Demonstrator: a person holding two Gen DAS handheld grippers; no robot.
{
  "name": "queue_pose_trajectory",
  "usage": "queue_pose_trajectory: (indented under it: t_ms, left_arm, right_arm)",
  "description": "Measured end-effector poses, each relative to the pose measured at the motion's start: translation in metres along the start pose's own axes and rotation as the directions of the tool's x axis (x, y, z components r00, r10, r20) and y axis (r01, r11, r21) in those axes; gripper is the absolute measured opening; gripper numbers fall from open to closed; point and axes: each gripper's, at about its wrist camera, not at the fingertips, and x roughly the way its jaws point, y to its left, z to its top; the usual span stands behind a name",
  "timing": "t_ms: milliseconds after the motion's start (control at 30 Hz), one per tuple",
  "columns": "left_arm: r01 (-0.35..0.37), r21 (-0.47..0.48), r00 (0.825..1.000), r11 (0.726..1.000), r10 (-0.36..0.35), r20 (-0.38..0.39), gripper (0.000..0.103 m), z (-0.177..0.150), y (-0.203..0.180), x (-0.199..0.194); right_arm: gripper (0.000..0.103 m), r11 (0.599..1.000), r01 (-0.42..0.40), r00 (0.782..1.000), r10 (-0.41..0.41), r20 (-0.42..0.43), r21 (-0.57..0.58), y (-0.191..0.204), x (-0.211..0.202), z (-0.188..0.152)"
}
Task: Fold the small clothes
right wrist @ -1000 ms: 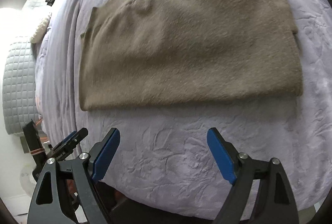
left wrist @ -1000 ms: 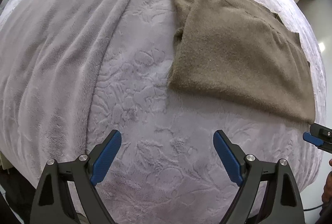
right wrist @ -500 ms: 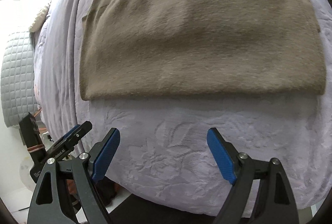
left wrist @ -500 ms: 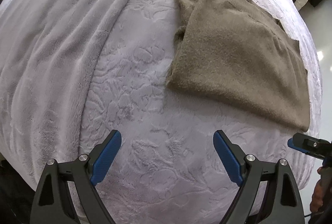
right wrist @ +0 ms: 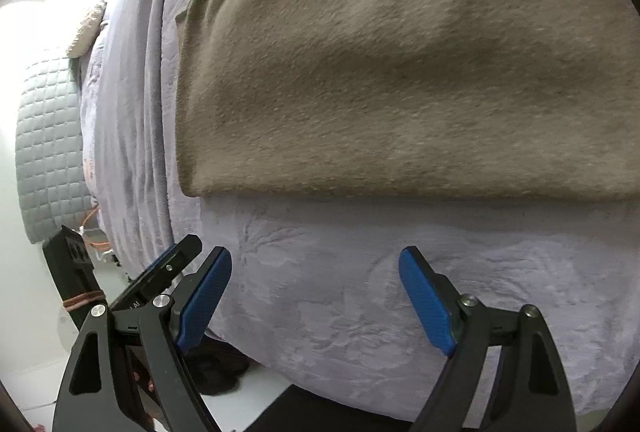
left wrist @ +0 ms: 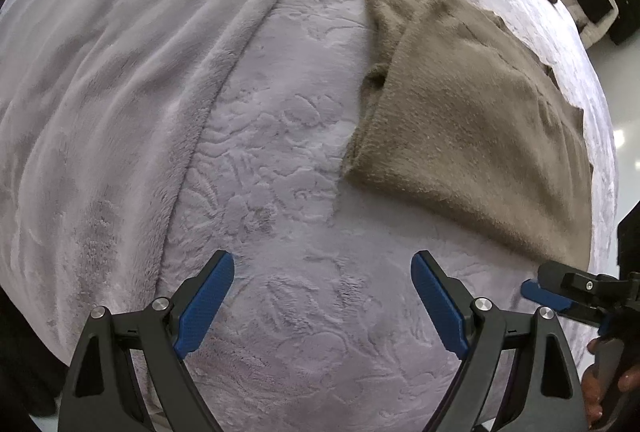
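Looking along your left claw (left wrist: 322, 296), you find it released above the lilac bedspread (left wrist: 256, 159), the folded brown sweater (left wrist: 472, 127) lying ahead to its right. From your right claw (right wrist: 316, 292), also released and empty, the sweater's near edge lies just ahead.

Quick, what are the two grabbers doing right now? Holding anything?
Left gripper: jaws open, holding nothing, above the blanket.
Right gripper: jaws open, holding nothing, just short of the brown sweater.

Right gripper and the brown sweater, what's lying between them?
Only bare lilac blanket separates the right gripper from the brown sweater, per the right wrist view.
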Motion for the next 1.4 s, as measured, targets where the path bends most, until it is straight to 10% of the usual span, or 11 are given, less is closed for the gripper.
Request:
queue_pose_trajectory:
  t_ms: [567,667,800,867,1167,1400]
  left_arm:
    - [0.140,-0.130,0.990,0.982,-0.138,0.024,0.090,-0.009,0.041,-0.011]
    - [0.190,-0.148,0.982,0.970,-0.188,0.027,0.090,-0.009,0.041,-0.011]
    - [0.282,-0.170,0.959,0.944,-0.282,0.026,0.090,-0.008,0.035,-0.008]
    - [0.332,-0.178,0.943,0.926,-0.334,0.021,0.090,-0.008,0.027,-0.006]
    - [0.575,-0.294,0.814,0.764,-0.572,0.107,0.090,0.012,0.002,0.014]
    - [0.556,-0.309,0.829,0.772,-0.543,0.134,0.090,0.038,-0.018,0.034]
  right_arm:
    - [0.083,0.898,-0.375,0.926,0.356,0.124,0.229,0.001,0.039,0.020]
    - [0.073,0.853,-0.426,0.904,0.398,0.153,0.301,-0.008,0.049,0.020]
    - [0.033,0.776,-0.487,0.872,0.454,0.180,0.401,-0.022,0.065,0.017]
    - [0.010,0.780,-0.478,0.878,0.439,0.191,0.404,-0.026,0.066,0.019]
    - [0.009,0.869,-0.465,0.881,0.435,0.186,0.169,0.007,0.020,0.044]
    - [0.009,0.869,-0.454,0.890,0.432,0.148,0.195,0.000,0.033,0.034]
